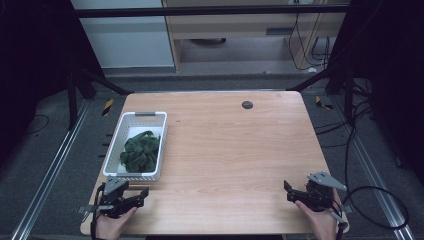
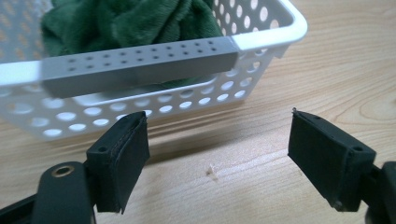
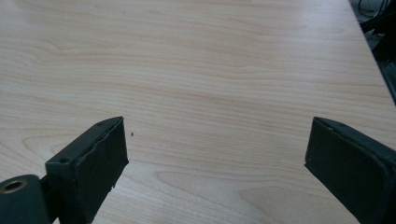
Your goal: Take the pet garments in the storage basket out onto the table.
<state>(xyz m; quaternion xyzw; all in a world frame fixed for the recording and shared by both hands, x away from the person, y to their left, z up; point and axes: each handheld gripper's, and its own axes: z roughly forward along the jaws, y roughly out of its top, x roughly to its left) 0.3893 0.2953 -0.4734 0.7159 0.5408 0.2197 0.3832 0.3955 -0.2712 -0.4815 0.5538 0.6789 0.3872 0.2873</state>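
Table [image 1: 240,150]: pale wood-grain top, smooth, rectangular with rounded corners. A small dark round disc [image 1: 247,105] is set into it near the far edge, well ahead of both grippers.

Basket [image 1: 159,145]: white plastic, rectangular, walls perforated with rows of round holes, rim smooth and rounded at the corners. A grey handle bar [image 2: 140,65] with small dimples spans its near end wall. It stands on the table just ahead of the left gripper [image 1: 131,199], apart from it, with wood visible between.

Cloth [image 1: 141,151]: dark green, plush and fuzzy, crumpled into soft folds. It lies inside the basket, filling most of the floor, ahead of the left gripper and well off to the left of the right gripper [image 1: 289,192].

Left gripper [image 2: 217,149]: black, held in the person's left hand [image 1: 111,224] at the near left corner. Jaws spread wide with nothing between them; flat rubbery pads [image 2: 133,156], matte, one edge slightly frayed.

Right gripper [image 3: 215,158]: black, grey three-cornered plate on top, held in the right hand [image 1: 322,220] at the near right corner. Jaws spread wide over bare wood, empty.

View differences: the high view gives the whole layout, plus grey floor, metal rails and black cables beside the table. The left gripper view alone resolves the cloth's pile, the handle's dimples and a small pale crumb [image 2: 211,171] on the wood between the jaws. The right gripper view adds a tiny dark speck [image 3: 134,135] just beside its left pad.
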